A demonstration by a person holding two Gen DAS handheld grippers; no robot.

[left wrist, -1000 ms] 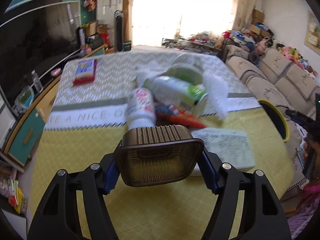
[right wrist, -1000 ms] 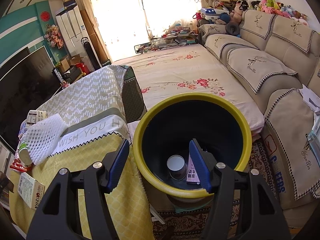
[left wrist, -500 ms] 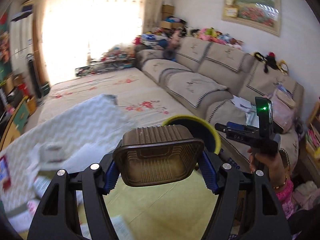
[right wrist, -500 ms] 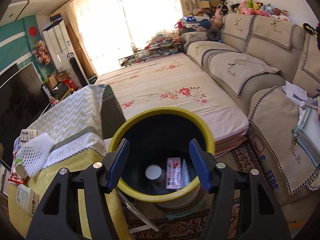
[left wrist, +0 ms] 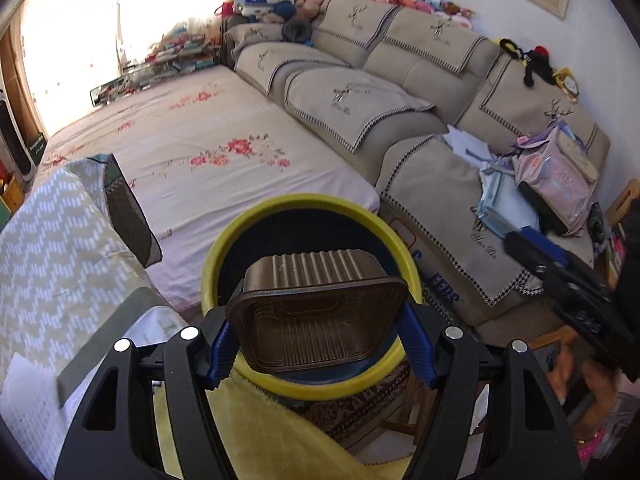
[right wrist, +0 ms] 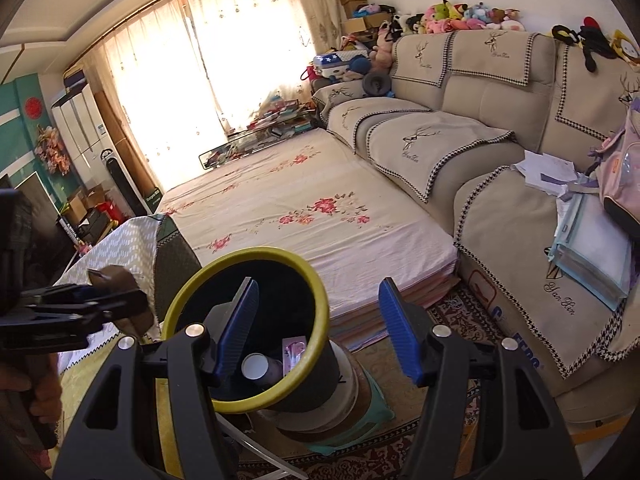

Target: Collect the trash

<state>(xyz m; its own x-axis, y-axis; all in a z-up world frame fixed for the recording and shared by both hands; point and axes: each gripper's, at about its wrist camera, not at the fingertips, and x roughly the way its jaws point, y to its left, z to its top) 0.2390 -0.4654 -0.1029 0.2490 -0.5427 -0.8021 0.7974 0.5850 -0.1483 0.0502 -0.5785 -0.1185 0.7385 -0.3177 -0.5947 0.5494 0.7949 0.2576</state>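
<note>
My left gripper (left wrist: 316, 340) is shut on a brown ribbed plastic tray (left wrist: 316, 320) and holds it over the mouth of the yellow-rimmed black bin (left wrist: 248, 224). My right gripper (right wrist: 318, 328) is open and empty, just right of the bin (right wrist: 280, 258). Inside the bin lie a white paper cup (right wrist: 255, 366) and a pink packet (right wrist: 294, 350). The left gripper with the tray (right wrist: 116, 280) shows at the left edge of the right wrist view.
The table with its yellow cloth (left wrist: 256, 432) and grey zigzag runner (left wrist: 52, 248) is at the left. A floral mattress (left wrist: 208, 152) lies beyond the bin. A beige sofa (left wrist: 440, 176) with papers and a pink bag (left wrist: 560, 184) is on the right. The bin stands on a stool (right wrist: 352, 412).
My left gripper swung right from the table with the tray to over the bin. My right gripper drew back and to the right, still open.
</note>
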